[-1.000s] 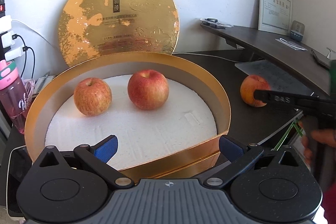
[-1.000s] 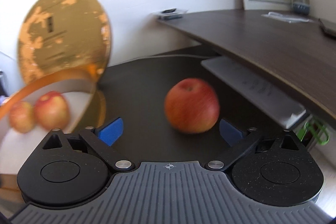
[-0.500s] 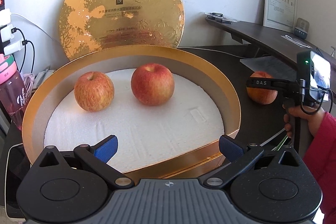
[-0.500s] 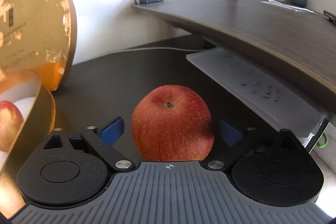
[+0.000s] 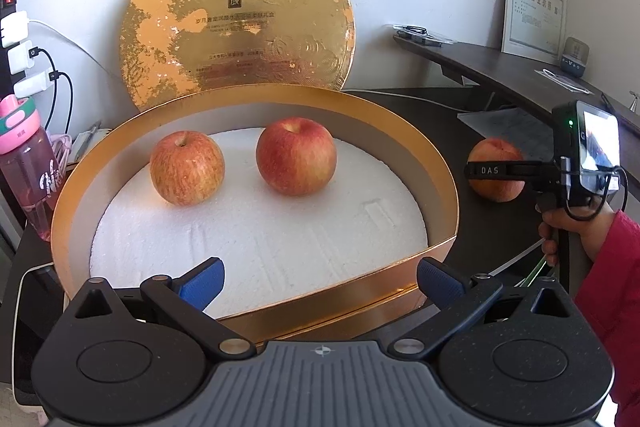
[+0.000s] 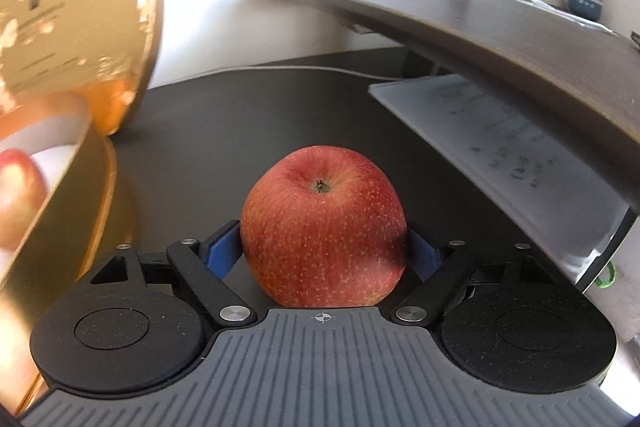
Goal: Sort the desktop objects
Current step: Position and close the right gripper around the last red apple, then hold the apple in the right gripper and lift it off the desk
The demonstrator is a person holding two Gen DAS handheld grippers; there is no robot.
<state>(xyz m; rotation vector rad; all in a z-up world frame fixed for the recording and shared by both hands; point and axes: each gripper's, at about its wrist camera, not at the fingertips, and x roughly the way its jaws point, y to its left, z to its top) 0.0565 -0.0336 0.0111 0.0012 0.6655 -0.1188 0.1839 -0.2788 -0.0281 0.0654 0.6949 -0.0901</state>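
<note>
Red apple (image 6: 322, 227) on counter (image 6: 240, 131) | right gripper (image 6: 323, 245) pinching it for box (image 5: 256, 107) | left gripper (image 5: 320, 279) hovering spread, empty

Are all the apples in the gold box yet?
Not yet. Two apples already sit in the box. The right gripper is shut on the third apple, which is on the desk. It must go in. The left gripper is open.
</note>
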